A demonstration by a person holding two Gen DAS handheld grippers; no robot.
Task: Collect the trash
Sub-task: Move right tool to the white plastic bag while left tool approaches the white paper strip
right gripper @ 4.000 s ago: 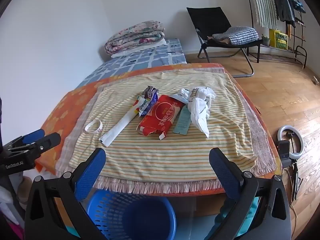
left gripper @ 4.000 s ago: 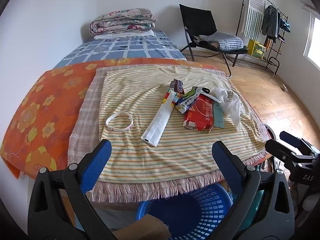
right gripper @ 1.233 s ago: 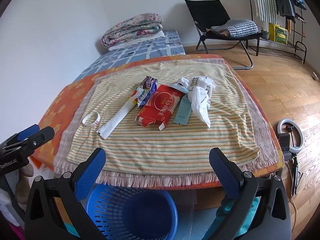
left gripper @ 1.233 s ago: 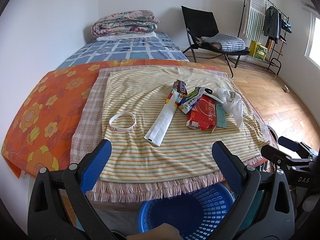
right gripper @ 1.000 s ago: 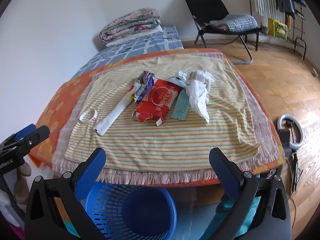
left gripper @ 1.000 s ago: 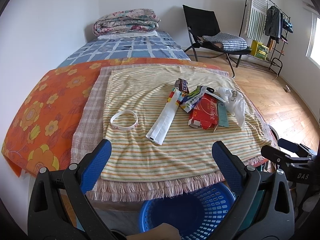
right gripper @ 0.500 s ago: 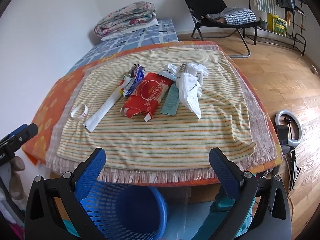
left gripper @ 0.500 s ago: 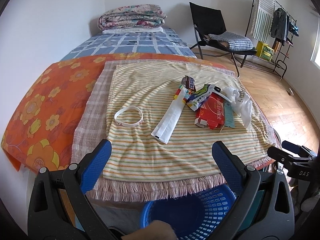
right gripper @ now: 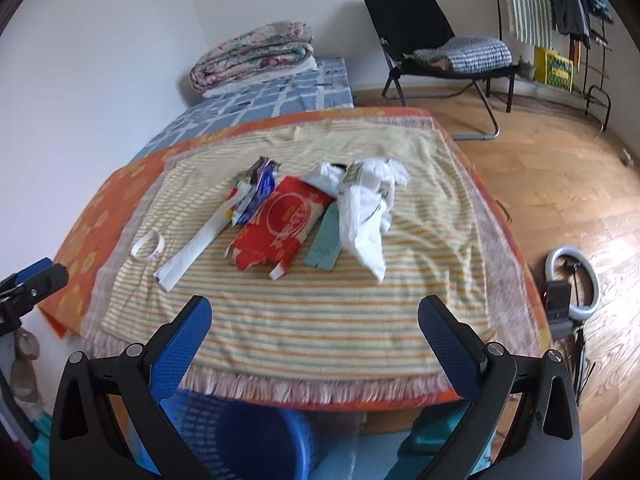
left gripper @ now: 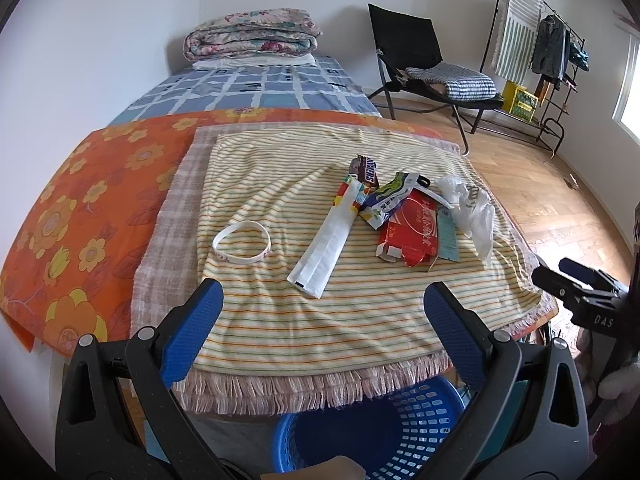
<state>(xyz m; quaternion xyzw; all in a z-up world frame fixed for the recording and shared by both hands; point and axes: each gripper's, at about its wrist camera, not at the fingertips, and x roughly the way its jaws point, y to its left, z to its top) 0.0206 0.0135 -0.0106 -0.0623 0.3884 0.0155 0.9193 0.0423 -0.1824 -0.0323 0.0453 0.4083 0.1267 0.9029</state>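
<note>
Trash lies in a heap on a striped cloth (left gripper: 280,312) over a table: a torn red carton (left gripper: 412,226) (right gripper: 286,222), a long white wrapper (left gripper: 326,246) (right gripper: 200,246), a chocolate bar wrapper (left gripper: 365,169), a green-and-white packet (left gripper: 390,200), a teal card (right gripper: 325,246), a crumpled white plastic bag (left gripper: 474,212) (right gripper: 366,210) and a white wristband (left gripper: 241,242) (right gripper: 149,246). A blue basket (left gripper: 380,436) (right gripper: 248,436) stands on the floor under the table's near edge. My left gripper (left gripper: 322,316) and right gripper (right gripper: 314,322) hover open over that edge, holding nothing.
An orange flowered cover (left gripper: 84,208) hangs off the table's left side. Behind is a bed with a folded quilt (left gripper: 252,36), a black folding chair (left gripper: 416,48) and a clothes rack (left gripper: 540,40). A ring light (right gripper: 572,284) lies on the wooden floor at right.
Both grippers have drifted forward and a little higher over the table edge, and the right view has swung slightly right. Jaws stay open. The trash has not moved.
</note>
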